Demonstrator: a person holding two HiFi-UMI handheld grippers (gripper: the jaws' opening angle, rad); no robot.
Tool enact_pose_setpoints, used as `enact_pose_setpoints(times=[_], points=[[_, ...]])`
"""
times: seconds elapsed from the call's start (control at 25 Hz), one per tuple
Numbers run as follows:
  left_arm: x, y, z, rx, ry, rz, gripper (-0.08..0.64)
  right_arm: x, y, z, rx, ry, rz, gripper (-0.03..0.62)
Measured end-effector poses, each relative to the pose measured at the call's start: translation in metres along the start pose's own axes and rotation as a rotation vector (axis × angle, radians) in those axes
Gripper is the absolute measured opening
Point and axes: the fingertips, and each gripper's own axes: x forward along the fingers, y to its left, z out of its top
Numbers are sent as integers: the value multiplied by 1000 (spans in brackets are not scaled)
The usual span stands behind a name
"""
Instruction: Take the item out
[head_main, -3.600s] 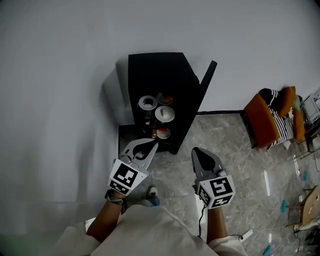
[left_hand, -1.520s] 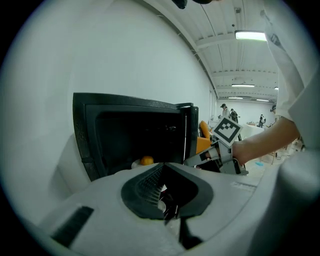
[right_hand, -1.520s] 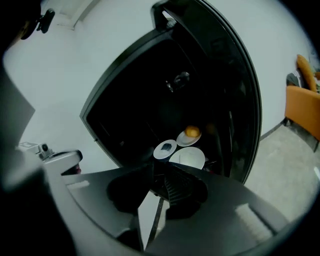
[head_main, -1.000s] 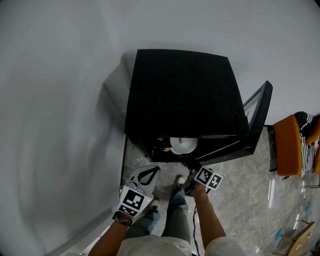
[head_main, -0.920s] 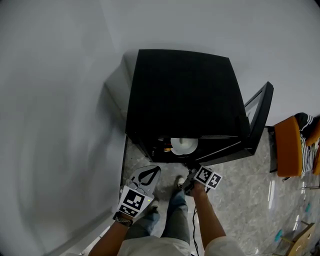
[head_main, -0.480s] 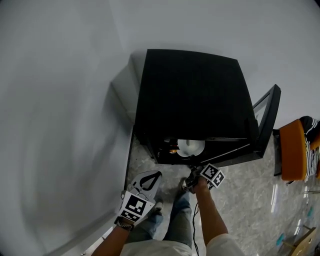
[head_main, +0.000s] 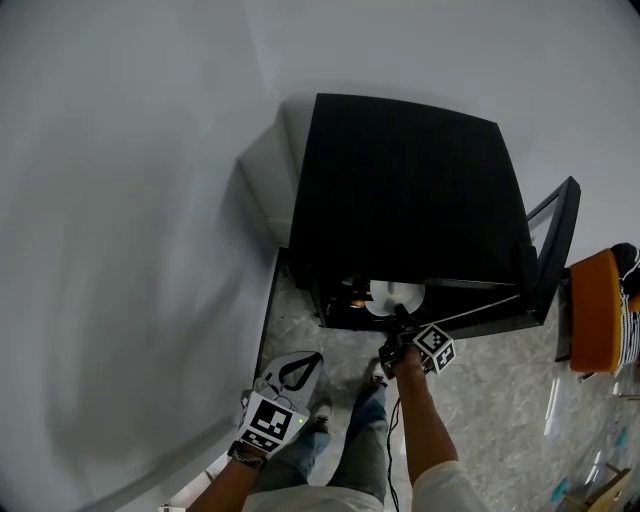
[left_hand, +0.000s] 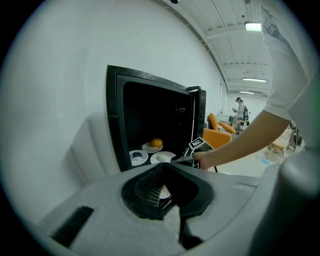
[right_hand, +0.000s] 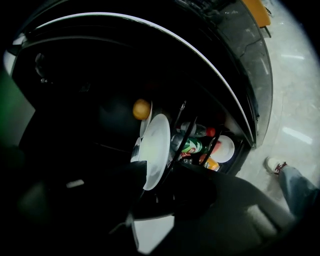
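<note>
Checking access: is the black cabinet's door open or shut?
Open: the door stands swung aside, and a white plate shows inside the cabinet.

- Before you, the cabinet stands against the wall, its door open on the right.
- Inside, plates lie side by side, the orange on the rear one.

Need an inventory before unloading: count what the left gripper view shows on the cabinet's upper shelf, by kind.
White dishes: 3
Orange: 1
Total: 4
</note>
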Motion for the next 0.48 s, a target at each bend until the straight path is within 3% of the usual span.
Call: enact_pose_setpoints(times=[0.2,0.48], points=[[-8,5,-11,-12,15,20,-2,11,-2,0,57,-18,30,148],[-16,11,-21,-18,28,40,-2,19,-2,3,152,-58,106,49]])
